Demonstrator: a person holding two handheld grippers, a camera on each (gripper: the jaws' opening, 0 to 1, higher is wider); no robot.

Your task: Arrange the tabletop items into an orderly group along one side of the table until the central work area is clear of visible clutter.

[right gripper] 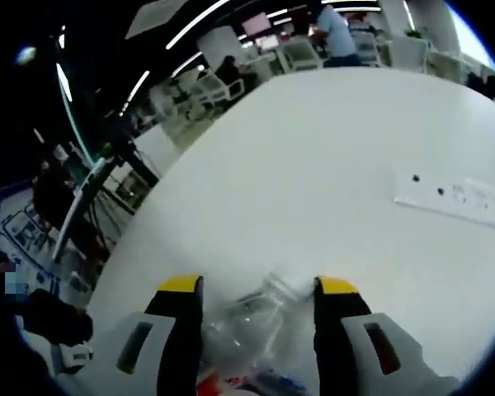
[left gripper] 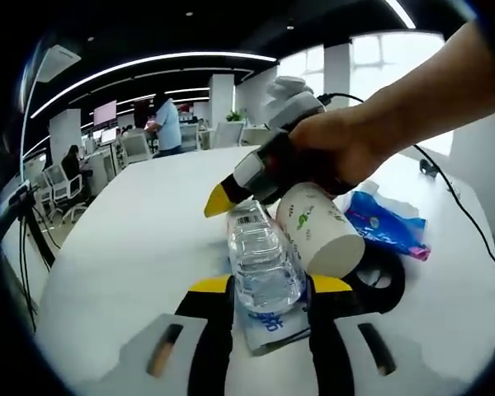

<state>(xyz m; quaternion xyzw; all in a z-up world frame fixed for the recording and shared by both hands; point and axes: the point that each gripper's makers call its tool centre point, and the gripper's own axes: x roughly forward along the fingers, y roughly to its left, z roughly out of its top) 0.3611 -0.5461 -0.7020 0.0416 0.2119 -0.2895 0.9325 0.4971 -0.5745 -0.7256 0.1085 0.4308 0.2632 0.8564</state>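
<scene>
Left gripper view: left gripper [left gripper: 268, 285] fingers closed around clear water bottle [left gripper: 262, 260] at lower centre of frame; white label with blue print seen beneath, text unreadable. Paper cup [left gripper: 318, 228] with green markings carried by right gripper [left gripper: 252, 183], touching bottle. Blue packet [left gripper: 386, 224] and black ring [left gripper: 381, 279] at right on white desk [left gripper: 140, 239].

Right gripper view: right gripper [right gripper: 260, 289] fingers spread wide, crumpled clear plastic [right gripper: 252, 318] between them; contact cannot be told. White strip [right gripper: 458, 198] at right.

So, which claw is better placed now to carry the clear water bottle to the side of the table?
Left, probably. The left claw already has the water bottle between its jaws, apparently gripped. The right claw hovers beside the paper cup, apparently open.
</scene>
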